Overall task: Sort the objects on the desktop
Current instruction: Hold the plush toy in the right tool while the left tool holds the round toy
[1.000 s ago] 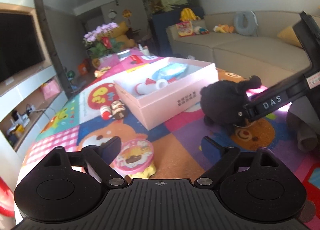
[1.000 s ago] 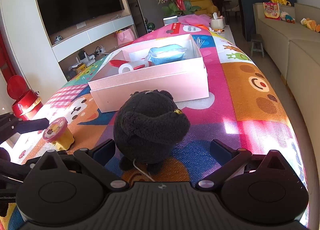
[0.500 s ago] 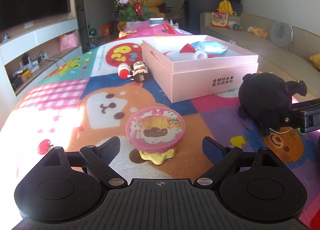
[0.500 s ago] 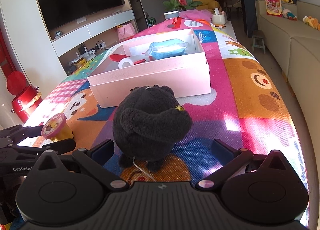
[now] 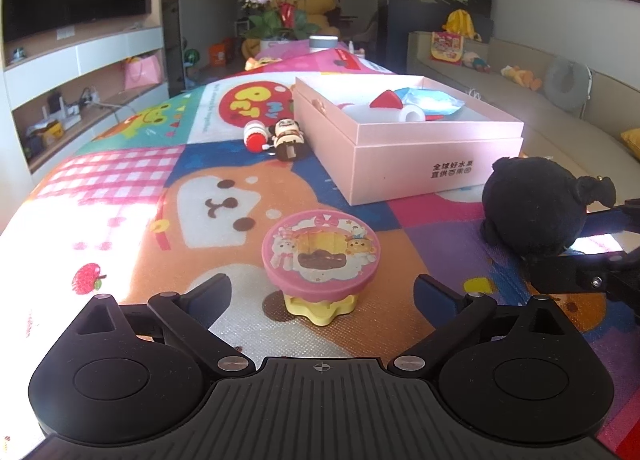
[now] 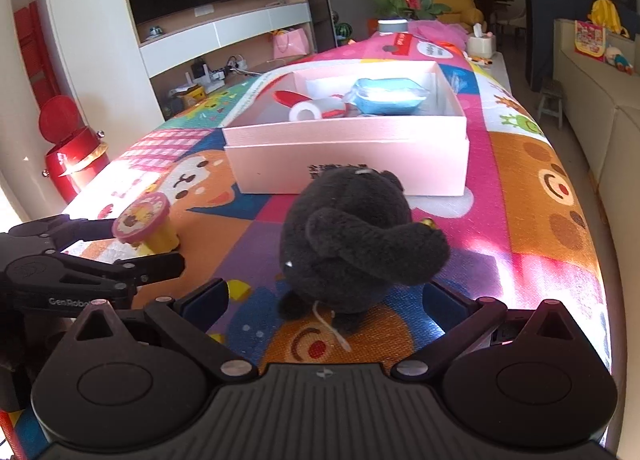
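**Both grippers lining up on their toys**

While the pink box is waiting near the middle of the counter with a few items already inside, the left gripper is settling squarely behind the pink-lidded cupcake toy. A second ago that toy was sitting low and off to one side of the left view; now it is standing centred between the fingers, which are spread wide and touching nothing. The approach swing appears finished, so the likely next step is easing forward and closing on the toy.

The right gripper is hovering behind the black plush, fingers likewise wide apart, and its view is showing the plush larger and closer than a moment earlier. The plush is sitting just in front of the box; the cupcake toy is standing farther off, to its left. Two small figures are lying beside the box, still unsorted. Both pickups look ready, with the drop-off close by.
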A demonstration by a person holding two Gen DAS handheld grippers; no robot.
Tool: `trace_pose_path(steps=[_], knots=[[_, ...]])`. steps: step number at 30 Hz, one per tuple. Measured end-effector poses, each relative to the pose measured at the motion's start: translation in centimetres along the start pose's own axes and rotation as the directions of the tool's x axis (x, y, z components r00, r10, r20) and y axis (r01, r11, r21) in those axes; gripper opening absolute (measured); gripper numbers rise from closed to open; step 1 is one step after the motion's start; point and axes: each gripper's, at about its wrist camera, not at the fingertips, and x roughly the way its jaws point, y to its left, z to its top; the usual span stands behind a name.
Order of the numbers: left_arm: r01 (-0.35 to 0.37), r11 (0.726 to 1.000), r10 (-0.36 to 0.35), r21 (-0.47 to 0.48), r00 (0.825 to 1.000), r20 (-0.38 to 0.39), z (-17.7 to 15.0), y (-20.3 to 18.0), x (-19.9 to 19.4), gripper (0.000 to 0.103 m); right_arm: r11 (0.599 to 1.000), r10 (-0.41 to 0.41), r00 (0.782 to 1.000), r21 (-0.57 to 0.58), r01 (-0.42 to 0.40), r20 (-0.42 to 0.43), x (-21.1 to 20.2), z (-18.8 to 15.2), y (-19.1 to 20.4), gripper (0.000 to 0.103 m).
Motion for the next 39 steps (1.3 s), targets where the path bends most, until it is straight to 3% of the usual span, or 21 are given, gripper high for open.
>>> trace_pose_path(steps=[8, 15, 19, 23, 25, 29, 36, 39], knots=[[-0.003, 0.999, 0.003, -0.038, 1.000, -0.005, -0.1, 0.5, 0.0, 0.101, 0.982, 0.156, 0.988, -0.108, -0.157, -0.020, -1.5, 0.1, 2.6, 0.103], [-0.001, 0.998, 0.000, -0.060, 1.000, -0.017, 0.0, 0.8, 0.2, 0.102, 0.983, 0.059, 0.996, -0.177, -0.046, 0.068, -4.8, 0.7, 2.5, 0.103], [-0.004, 0.998, 0.003, -0.069, 1.000, -0.017, -0.1, 0.9, 0.2, 0.102, 0.993, 0.015, 0.990, -0.117, 0.002, 0.137, -5.6, 2.4, 2.3, 0.103], [-0.009, 0.997, 0.007, -0.072, 1.000, -0.021, 0.0, 0.8, 0.3, 0.102, 0.993, -0.095, 0.981, -0.054, 0.106, 0.168, -4.6, 4.5, 2.1, 0.103], [-0.010, 0.997, 0.008, -0.075, 1.000, -0.020, -0.1, 0.9, 0.2, 0.102, 0.991, -0.129, 0.981, -0.025, 0.134, 0.146, -3.6, 5.1, 1.6, 0.103], [-0.007, 0.997, 0.005, -0.081, 1.000, -0.023, -0.1, 1.0, 0.3, 0.103, 0.993, -0.119, 0.990, 0.025, 0.117, 0.072, -1.9, 5.1, 0.4, 0.103], [-0.014, 0.997, 0.011, -0.080, 1.000, -0.027, -0.1, 0.9, 0.3, 0.103, 0.992, -0.128, 0.992, 0.001, 0.128, 0.004, 0.4, 5.3, 1.3, 0.101], [-0.030, 0.997, 0.028, -0.072, 0.999, -0.034, -0.1, 0.8, 0.4, 0.103, 0.996, -0.091, 0.995, -0.022, 0.090, -0.035, 1.9, 5.6, 2.1, 0.083]])
